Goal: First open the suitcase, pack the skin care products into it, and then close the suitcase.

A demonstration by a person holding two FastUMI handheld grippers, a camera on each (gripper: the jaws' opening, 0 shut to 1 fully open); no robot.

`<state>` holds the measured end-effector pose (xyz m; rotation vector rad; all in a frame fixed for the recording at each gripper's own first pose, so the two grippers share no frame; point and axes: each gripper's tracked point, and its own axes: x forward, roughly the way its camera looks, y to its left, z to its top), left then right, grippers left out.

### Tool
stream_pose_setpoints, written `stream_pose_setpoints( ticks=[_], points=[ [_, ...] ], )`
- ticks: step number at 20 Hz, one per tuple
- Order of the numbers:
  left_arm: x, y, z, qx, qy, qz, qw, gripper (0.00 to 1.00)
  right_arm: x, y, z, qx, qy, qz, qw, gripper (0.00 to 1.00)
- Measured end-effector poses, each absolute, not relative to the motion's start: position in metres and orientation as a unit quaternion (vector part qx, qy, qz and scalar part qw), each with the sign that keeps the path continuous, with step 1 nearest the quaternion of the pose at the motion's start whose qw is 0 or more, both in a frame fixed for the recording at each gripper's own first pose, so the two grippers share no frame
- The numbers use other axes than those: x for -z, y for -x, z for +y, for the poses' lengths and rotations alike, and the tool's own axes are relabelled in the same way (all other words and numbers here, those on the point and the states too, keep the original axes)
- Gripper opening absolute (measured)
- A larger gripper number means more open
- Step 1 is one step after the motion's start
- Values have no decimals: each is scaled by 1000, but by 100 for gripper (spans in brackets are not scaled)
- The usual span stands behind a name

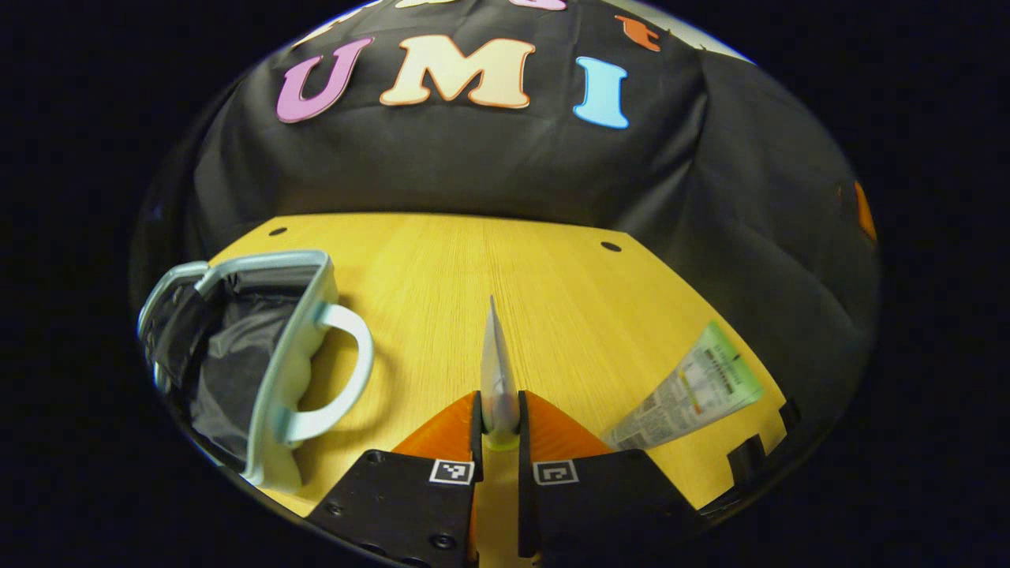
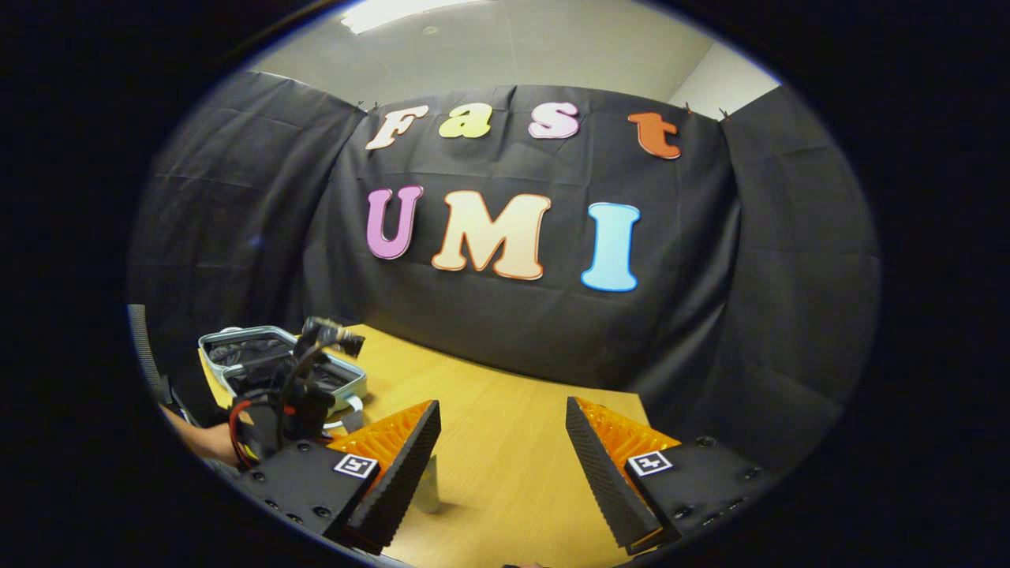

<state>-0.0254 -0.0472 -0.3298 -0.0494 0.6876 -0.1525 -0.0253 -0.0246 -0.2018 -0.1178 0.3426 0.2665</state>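
The left gripper view sits low and close over the wooden table (image 1: 552,292), looking along its own fingers toward the booth wall, with the open suitcase (image 1: 260,355) near on its left. The right gripper view looks from higher and farther back toward the same wall. Both views share the table (image 2: 489,442) and the suitcase (image 2: 276,355).
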Motion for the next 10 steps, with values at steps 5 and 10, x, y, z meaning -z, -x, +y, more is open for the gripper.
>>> stream_pose_setpoints(
  ticks=[5, 10],
  points=[
    [282, 39, -22, 50, 16, 332, 942, 12, 258, 33, 2, -151, 16, 215, 965, 99],
    [250, 63, -1, 33, 9, 332, 943, 12, 299, 41, 22, -174, 28, 238, 955, 99]
  ],
)
